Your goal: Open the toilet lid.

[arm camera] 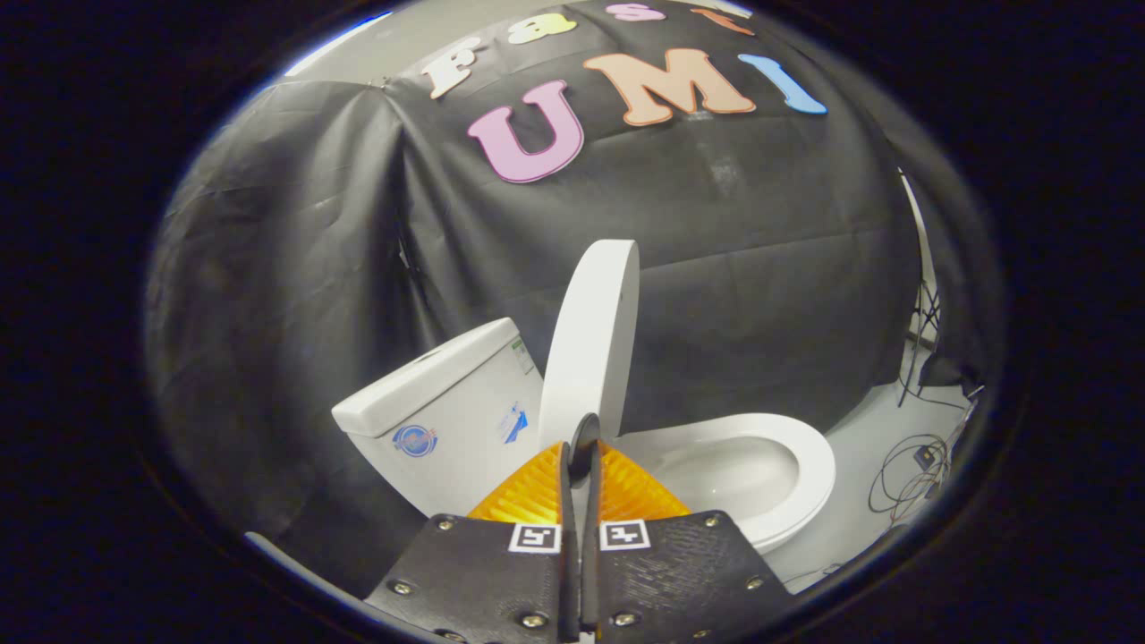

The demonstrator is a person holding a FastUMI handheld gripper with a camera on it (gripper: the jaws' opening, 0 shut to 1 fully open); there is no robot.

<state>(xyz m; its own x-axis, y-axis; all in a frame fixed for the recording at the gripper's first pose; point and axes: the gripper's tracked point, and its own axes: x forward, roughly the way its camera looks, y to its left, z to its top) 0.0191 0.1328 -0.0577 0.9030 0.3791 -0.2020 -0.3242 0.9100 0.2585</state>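
White toilet lid upright | gripper jaws nearly closed (perhaps pinching lid's edge)

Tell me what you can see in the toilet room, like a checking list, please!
Surface: pale floor around the toilet, partly bare.
Job's things: toilet lid raised, standing upright beside the tank; seat down around the open bowl.
Clutter: nothing seen apart from the cables.
Grippers: gripper with jaws close together, a narrow gap between them, the tips just in front of the lid's lower edge; whether they pinch the lid cannot be told.
Cables: loose dark cables coiled on the floor beyond the bowl, more hanging by the cloth's edge.
Surroundings: black cloth wall behind the toilet.
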